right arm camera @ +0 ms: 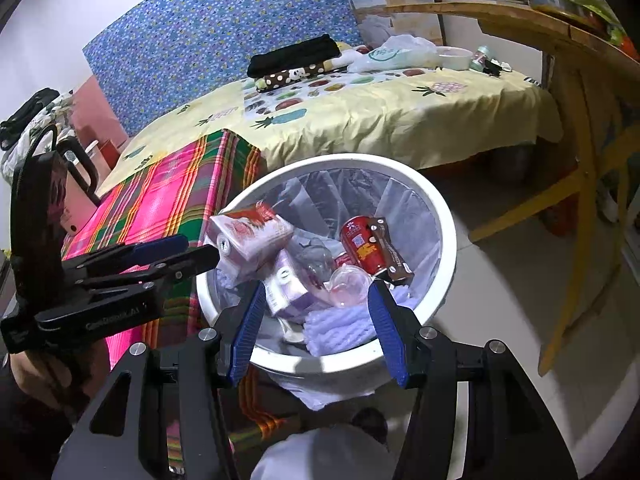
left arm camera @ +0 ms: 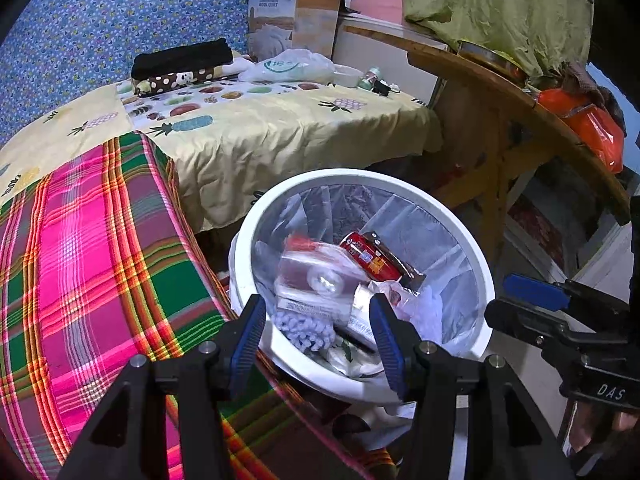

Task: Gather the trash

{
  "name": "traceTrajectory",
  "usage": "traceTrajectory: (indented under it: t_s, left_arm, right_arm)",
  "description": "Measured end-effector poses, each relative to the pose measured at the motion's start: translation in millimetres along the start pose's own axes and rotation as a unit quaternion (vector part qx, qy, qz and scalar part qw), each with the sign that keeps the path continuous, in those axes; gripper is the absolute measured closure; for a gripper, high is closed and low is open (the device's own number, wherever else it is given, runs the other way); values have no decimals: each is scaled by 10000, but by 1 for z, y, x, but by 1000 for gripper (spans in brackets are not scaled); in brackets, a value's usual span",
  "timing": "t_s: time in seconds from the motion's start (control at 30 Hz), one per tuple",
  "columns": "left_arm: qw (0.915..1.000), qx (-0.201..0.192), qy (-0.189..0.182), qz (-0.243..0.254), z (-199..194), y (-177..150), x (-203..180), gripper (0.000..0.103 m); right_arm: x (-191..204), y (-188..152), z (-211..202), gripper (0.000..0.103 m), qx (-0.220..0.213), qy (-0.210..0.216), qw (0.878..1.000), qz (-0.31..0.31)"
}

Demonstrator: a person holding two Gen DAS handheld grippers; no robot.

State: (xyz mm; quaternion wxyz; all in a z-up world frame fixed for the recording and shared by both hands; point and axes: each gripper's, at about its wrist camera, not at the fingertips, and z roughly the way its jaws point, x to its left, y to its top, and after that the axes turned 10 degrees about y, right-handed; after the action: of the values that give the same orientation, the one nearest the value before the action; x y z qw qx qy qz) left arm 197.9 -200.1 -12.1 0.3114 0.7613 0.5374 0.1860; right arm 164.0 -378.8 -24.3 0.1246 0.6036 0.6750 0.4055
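Left wrist view shows my left gripper [left arm camera: 318,336] hanging over the white bin [left arm camera: 476,248], jaws spread wide with nothing between the ribbed blue pads; the right gripper [left arm camera: 536,296] sits at about three o'clock from the bin, and in its own view it too stands open and empty over the rim. In the right wrist view a pink-and-white carton [right arm camera: 250,236] sits at ten o'clock inside the bin, tilted high against the liner, just off the tips of the left gripper [right arm camera: 188,252]; I judge it free of any grip, though blur makes me less than sure. Most of the collecting looks done: the clear, crinkled liner holds a glossy red can [right arm camera: 362,246], a brown wrapper [right arm camera: 390,254], a thin clear plastic cup [right arm camera: 348,282], a second small carton [right arm camera: 288,284] and soft lilac foam netting [right arm camera: 340,326]. What may be left lies on the bed [left arm camera: 280,136] at twelve o'clock: a limp plastic bag [left arm camera: 292,66] and a few small things beside it, though whether those count as trash I cannot say. A smooth pink-and-green plaid cloth [left arm camera: 100,256] is at nine o'clock from the bin.
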Motion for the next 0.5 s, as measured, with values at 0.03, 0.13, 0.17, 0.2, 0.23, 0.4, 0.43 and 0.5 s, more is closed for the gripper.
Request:
traceTrajectory:
  t_s: [0.03, 0.13, 0.17, 0.2, 0.23, 0.4, 0.43, 0.5]
  left_arm:
    - [10000, -5, 9, -9, -2, 0, 1, 47]
    - [10000, -54, 21, -66, -9, -1, 6, 47]
    - [9999, -69, 29, -82, -11, -2, 8, 47]
    - [9999, -82, 39, -102, -14, -3, 9, 47]
    - [9999, -93, 49, -121, -17, -4, 10, 47]
    - [9996, -193, 67, -195, -35, -13, 16, 47]
    - [9995, -222, 66, -207, -40, -15, 17, 47]
    - [9994, -268, 76, -226, -48, -20, 19, 47]
  right_arm:
    - [0, 0, 0, 48, 0, -2, 10000, 0]
    - [2, 0, -1, 48, -20, 10, 10000, -14]
    - [4, -1, -1, 48, -28, 27, 10000, -27]
    - [6, -1, -2, 48, -30, 42, 10000, -38]
    - [7, -2, -2, 48, -36, 52, 10000, -47]
    - [20, -5, -6, 48, -58, 97, 9998, -148]
    - [21, -6, -7, 48, -70, 98, 9998, -156]
    - [27, -7, -10, 48, -97, 109, 9997, -187]
